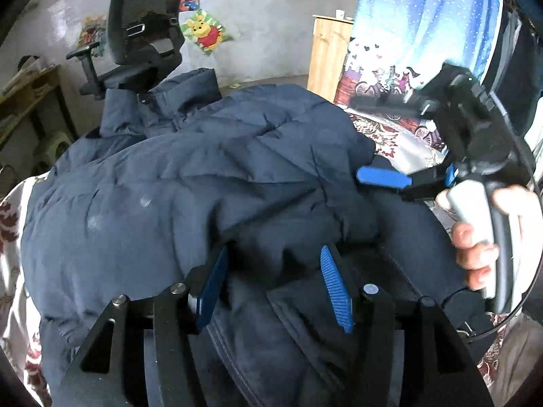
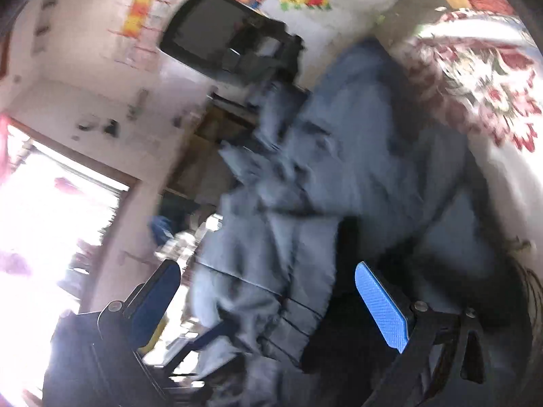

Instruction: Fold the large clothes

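Floral bedsheet (image 1: 400,142) lies under my puffy, quilted navy jacket (image 1: 190,176); left claw (image 1: 275,288) spread wide over its folds, right claw (image 2: 268,308) wide too.

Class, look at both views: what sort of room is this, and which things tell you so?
Probably a lived-in bedroom: a floral bedspread under the navy jacket, cartoon posters on the wall, and an office chair.
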`<state>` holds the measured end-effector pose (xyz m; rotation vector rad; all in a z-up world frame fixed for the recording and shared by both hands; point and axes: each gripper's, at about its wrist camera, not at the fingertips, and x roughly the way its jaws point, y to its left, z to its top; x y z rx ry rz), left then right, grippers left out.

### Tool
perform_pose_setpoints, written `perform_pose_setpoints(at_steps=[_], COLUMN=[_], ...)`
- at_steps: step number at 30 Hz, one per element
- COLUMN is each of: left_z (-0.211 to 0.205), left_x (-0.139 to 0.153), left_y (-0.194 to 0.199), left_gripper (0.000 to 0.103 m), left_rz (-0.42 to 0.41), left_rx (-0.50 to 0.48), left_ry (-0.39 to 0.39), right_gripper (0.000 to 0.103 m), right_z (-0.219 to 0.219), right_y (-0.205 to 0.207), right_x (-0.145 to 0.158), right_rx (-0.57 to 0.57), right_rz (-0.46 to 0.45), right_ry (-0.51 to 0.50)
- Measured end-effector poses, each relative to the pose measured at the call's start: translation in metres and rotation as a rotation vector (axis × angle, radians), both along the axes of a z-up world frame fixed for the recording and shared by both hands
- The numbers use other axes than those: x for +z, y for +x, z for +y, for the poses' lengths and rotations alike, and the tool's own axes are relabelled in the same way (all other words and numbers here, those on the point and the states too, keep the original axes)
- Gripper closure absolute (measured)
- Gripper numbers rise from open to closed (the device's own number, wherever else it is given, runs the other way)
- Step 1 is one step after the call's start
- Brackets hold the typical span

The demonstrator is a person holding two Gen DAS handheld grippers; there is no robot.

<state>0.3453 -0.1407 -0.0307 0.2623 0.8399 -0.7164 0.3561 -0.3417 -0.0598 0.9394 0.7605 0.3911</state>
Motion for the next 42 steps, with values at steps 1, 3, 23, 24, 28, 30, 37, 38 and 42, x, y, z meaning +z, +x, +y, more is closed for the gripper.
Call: perform_pose_setpoints(at_steps=[1,3,23,24,28,30,37,38,42], left_z=[0.003,0.014,0.137,0.145,0.174,0.189,0.239,0.245,0.259], left_x=[-0.002,0.0,0.065,0.069,0.084,0.09,0.084,0.079,0.062], left_y=[-0.001,0.001,0.009,0.011,0.021,0.024,0.029,0.028,0.032], left_gripper=[0.052,0.047,0.013,0.013,0.013,0.013,0.013,0.013,0.013], left_rz=[0.006,0.031,-0.009,-0.013,-0.04,-0.053,-0.046,-0.04,-0.002], left_rx=[0.011,0.051,0.41,0.419,0.462,0.498,0.578,0.585,0.583], left_ry=[-0.006,-0.032,-0.116,-0.106,-0.064,-0.055,-0.018,-0.006,0.018], right_gripper=[0.0,0.0,0.096,0.096,0.096,0.096,0.096,0.096,0.096], right_z=[0.006,0.015,0.058,0.06,0.067,0.07,0.065,0.062,0.053], right_y=[0.0,0.0,-0.03,-0.029,-0.019,-0.013,0.013,0.014,0.012], right_x=[-0.004,-0.009,0.059,0.073,0.11,0.121,0.096,0.09,0.063], right_rx=[0.003,0.013,-0.074,-0.084,-0.112,-0.128,-0.162,-0.162,-0.154], right_rz=[0.034,0.068,0.149,0.126,0.074,0.05,0.107,0.121,0.178], right_ry=[-0.054,-0.103,-0.342,-0.366,-0.486,-0.567,-0.684,-0.7,-0.717])
